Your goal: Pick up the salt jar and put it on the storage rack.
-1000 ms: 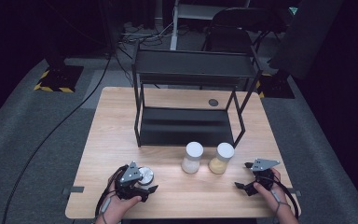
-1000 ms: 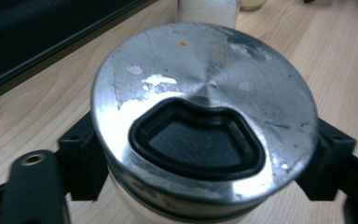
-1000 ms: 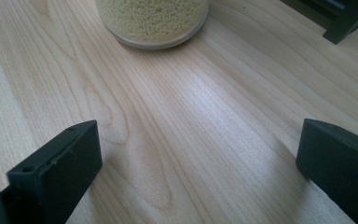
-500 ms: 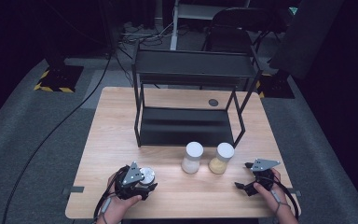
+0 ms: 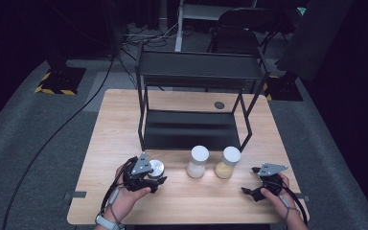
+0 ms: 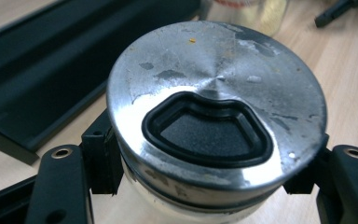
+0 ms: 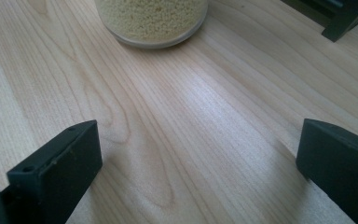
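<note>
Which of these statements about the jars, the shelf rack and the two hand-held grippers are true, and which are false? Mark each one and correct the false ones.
1. The left hand-held gripper is closed on a jar with a metal lid. True.
2. The right hand-held gripper holds the jar of yellow grains. False: its jaws stand open over bare table, the jar lying ahead of them.
3. Two white-lidded jars, the pale jar and the yellow one, stand in front of the black shelf rack. True.
4. The white-lidded jars stand on the rack's lower shelf. False: they stand on the table.
</note>
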### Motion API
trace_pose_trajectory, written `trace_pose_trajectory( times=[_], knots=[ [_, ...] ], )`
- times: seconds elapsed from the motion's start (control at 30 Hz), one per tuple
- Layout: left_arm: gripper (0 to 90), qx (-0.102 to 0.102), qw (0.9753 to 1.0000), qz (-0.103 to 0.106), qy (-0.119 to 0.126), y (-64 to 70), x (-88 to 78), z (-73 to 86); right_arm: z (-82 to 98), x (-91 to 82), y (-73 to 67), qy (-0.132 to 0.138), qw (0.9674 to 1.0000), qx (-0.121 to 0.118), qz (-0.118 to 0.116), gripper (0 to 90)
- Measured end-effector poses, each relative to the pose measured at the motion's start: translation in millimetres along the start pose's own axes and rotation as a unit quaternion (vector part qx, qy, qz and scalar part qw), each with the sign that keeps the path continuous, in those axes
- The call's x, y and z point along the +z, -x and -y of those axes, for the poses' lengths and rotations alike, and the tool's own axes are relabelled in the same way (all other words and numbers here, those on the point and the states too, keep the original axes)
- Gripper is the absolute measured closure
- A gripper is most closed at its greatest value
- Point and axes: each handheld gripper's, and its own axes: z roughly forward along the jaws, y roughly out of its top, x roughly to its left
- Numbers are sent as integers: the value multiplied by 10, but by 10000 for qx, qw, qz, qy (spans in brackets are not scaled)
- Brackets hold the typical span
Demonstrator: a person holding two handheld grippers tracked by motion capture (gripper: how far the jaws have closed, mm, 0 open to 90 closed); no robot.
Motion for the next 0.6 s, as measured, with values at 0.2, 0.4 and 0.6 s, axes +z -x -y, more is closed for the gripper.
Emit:
trace_pose_trajectory(
  times=[0.2, 0.4, 0.6],
  knots=[
    [306, 92, 9999, -122, 11, -76, -21, -196, 1, 0, -1, 2, 10000, 4, 2, 0],
    [306, 70, 9998, -166, 30, -142, -40, -359, 1, 0, -2, 2, 10000, 4, 3, 0],
    [306, 59, 9998, -189, -21, -214, 2, -507, 0, -1, -2, -1, 10000, 8, 3, 0]
  ],
)
